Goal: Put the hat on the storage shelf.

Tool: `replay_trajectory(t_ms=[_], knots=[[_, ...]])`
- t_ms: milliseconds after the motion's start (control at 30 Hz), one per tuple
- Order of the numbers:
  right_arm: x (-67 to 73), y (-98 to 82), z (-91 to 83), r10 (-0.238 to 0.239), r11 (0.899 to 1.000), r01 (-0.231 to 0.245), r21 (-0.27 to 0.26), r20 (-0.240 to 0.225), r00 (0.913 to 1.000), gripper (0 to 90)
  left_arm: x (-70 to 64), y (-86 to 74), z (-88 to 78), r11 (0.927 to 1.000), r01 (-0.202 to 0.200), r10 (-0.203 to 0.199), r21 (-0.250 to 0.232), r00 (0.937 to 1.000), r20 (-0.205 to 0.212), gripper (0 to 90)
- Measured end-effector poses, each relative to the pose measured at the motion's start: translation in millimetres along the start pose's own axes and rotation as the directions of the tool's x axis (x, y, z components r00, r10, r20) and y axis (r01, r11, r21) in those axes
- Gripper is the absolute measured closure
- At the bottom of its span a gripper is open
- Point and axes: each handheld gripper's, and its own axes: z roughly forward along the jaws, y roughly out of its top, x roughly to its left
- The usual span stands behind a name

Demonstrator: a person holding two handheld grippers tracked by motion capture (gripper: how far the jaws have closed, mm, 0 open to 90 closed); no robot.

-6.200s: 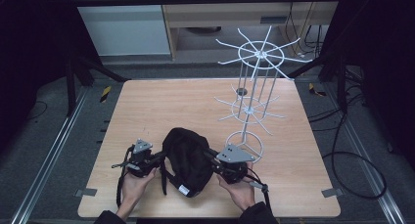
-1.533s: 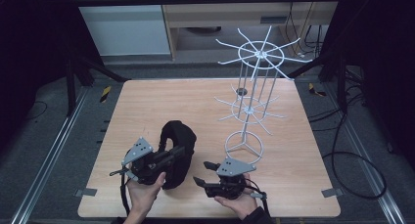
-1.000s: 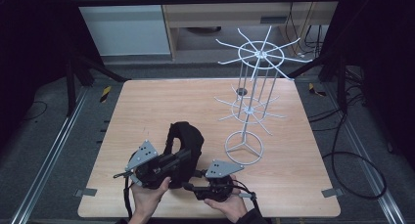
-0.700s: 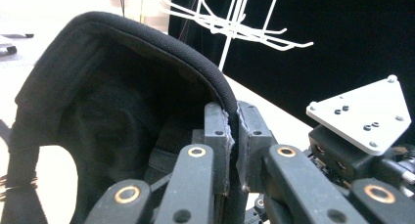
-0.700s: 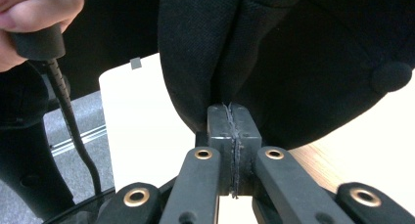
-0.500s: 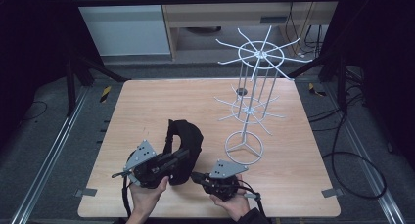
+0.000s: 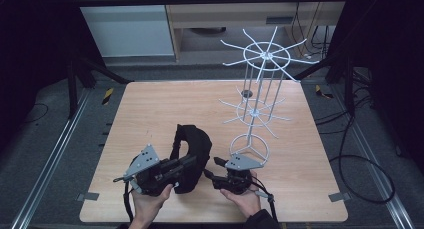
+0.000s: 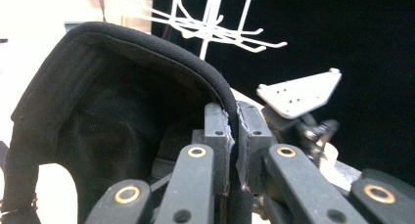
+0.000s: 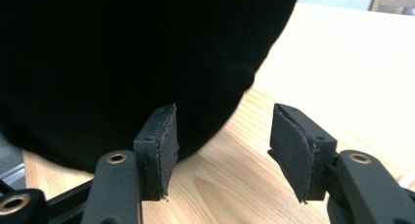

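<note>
**Bright table, dark surroundings, blown-out close views**

In the high view the wooden table (image 7: pixel 150 114) is evenly lit from above, with soft, faint shadows under the white wire rack (image 7: pixel 260 89); the room at both sides falls into near-black. The picture is slightly soft and grainy. In the left gripper view the background at left is overexposed to pale glare, the right half is black, and the black cap (image 8: pixel 98 111) keeps visible weave. In the right gripper view the cap (image 9: pixel 122 53) is a featureless black mass, the far tabletop washes out, and the near jaws are sharp.

A lab recording booth: black curtains, aluminium floor rails (image 7: pixel 47 161), trailing cables (image 7: pixel 352 154).
</note>
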Motion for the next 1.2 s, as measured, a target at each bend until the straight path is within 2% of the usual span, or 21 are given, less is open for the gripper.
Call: replay_trajectory(t_ms=[100, 133, 233, 300, 467, 633, 800, 900, 1000, 1033, 1067, 1100, 1200], knots=[[-3.8, -1.3, 5.9, 0.015, 1.000, -0.015, -0.005, -0.018, 0.9997, 46.7, -5.2, -1.7, 3.4, 0.9999, -0.010, 0.010, 0.014, 0.9997, 0.020, 84.0], [-5.2, -2.3, 7.6, 0.015, 1.000, -0.015, -0.001, -0.023, 0.9996, 52.8, -6.4, -2.2, 4.3, 0.9997, -0.018, 0.017, 0.018, 0.9996, 0.023, 84.0], [-7.0, -5.3, 6.7, 0.030, 1.000, -0.029, 0.008, -0.062, 0.9977, 79.6, -7.4, -3.7, 5.6, 0.9994, -0.024, 0.024, 0.026, 0.9995, 0.019, 84.1], [-7.9, -5.3, 3.2, 0.038, 0.999, -0.037, 0.012, -0.074, 0.9965, 84.7, -4.9, -4.2, 3.7, 0.9996, -0.021, 0.021, 0.021, 0.9998, 0.007, 84.0], [-4.2, 1.9, -7.0, -0.015, 1.000, 0.016, 0.026, -0.024, 0.9996, 86.0, 7.8, -5.4, -9.6, 1.0000, -0.006, 0.006, -0.002, 0.9989, -0.046, 83.8], [2.5, 12.6, -10.5, -0.059, 0.996, 0.059, 0.061, 0.014, 0.9981, 86.0, 23.2, -15.5, -28.4, 1.0000, 0.005, -0.004, 0.004, 0.9922, -0.125, 83.1], [15.3, 19.1, 1.5, -0.104, 0.989, 0.100, 0.109, 0.029, 0.9942, 86.0, 37.0, -22.8, -43.8, 1.0000, 0.006, -0.005, 0.006, 0.9796, -0.201, 82.9], [22.7, 25.6, 12.1, -0.114, 0.987, 0.108, 0.119, 0.043, 0.9925, 85.6, 44.6, -25.1, -52.6, 0.9998, 0.018, -0.018, -0.001, 0.9736, -0.228, 82.9], [30.2, 30.4, 24.7, -0.142, 0.981, 0.133, 0.144, 0.057, 0.9882, 85.3, 52.7, -29.7, -61.0, 0.9995, 0.032, -0.033, -0.007, 0.9663, -0.255, 82.9], [32.1, 31.6, 28.5, -0.149, 0.979, 0.139, 0.151, 0.055, 0.9872, 85.7, 59.2, -32.7, -65.1, 0.9989, 0.046, -0.048, -0.013, 0.9601, -0.276, 82.8], [32.1, 31.6, 28.5, -0.149, 0.979, 0.139, 0.151, 0.055, 0.9872, 85.7, 59.2, -32.7, -65.1, 0.9989, 0.046, -0.048, -0.013, 0.9601, -0.276, 82.6], [35.1, 34.1, 34.1, -0.153, 0.976, 0.142, 0.164, 0.053, 0.9868, 86.5, 61.7, -33.5, -66.4, 0.9986, 0.050, -0.052, -0.015, 0.9573, -0.284, 82.6], [38.5, 37.9, 35.8, -0.155, 0.974, 0.144, 0.174, 0.051, 0.9866, 87.0, 70.7, -36.1, -70.1, 0.9978, 0.064, -0.066, -0.018, 0.9466, -0.316, 81.9]])
